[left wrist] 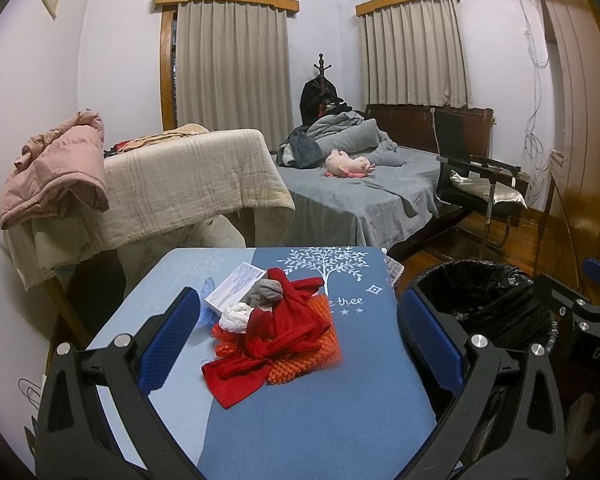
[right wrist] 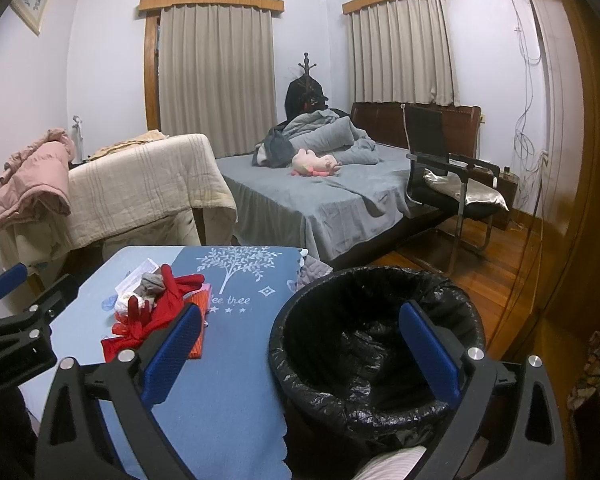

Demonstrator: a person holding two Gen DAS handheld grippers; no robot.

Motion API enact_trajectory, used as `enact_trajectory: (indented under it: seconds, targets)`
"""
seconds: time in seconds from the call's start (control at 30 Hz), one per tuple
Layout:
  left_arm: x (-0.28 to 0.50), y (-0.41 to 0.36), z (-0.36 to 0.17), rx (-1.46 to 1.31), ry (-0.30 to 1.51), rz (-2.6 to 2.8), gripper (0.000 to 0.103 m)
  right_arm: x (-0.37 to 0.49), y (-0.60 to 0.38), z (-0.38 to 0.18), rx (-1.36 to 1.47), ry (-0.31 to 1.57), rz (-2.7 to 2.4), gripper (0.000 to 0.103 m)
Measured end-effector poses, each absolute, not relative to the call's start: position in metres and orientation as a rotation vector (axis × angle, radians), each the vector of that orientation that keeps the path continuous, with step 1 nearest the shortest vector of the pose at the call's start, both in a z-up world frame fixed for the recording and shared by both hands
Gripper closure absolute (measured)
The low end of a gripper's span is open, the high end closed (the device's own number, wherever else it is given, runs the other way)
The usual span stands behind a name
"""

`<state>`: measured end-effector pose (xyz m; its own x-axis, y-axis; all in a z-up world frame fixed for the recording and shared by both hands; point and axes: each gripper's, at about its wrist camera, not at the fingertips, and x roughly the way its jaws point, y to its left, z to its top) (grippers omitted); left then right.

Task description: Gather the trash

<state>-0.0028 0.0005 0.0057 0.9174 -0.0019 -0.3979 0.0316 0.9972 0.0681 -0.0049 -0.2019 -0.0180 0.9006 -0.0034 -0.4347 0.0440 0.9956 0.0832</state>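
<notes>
While I hold both grippers up over the scene, the left gripper sits w/ its blue pads spread wide, nothing between them; it hangs above the blue table, pointed at the pile. The right gripper is also wide open & empty, hovering over the near rim of the trash bin, which has a black bag liner. From what I can see the bin interior looks bare, tho the bottom is dark so can't be sure.

Pile sits on the table's left-center part, just left of the white tree print. In it: a red cloth draped on top, an orange bristly mat under it, a crumpled white wad touching the cloth's left edge, a gray rag at the back, & a white printed box tilted at the back-left. Something pale blue & crinkly lies beside the box; can't tell what it is.

Bin stands just right of the table, near its edge, on the wood floor. Behind: a bed w/ gray sheet, a pink plush toy on it, a black chair beside the bed.
</notes>
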Motion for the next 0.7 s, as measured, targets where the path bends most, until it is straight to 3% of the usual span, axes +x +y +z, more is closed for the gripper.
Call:
enact_trajectory:
  seconds: [0.7]
  targets:
    - [0.013,0.017,-0.011,0.052,0.427,0.002,0.005,0.0,-0.19,-0.022,0.087,0.455,-0.015,0.006]
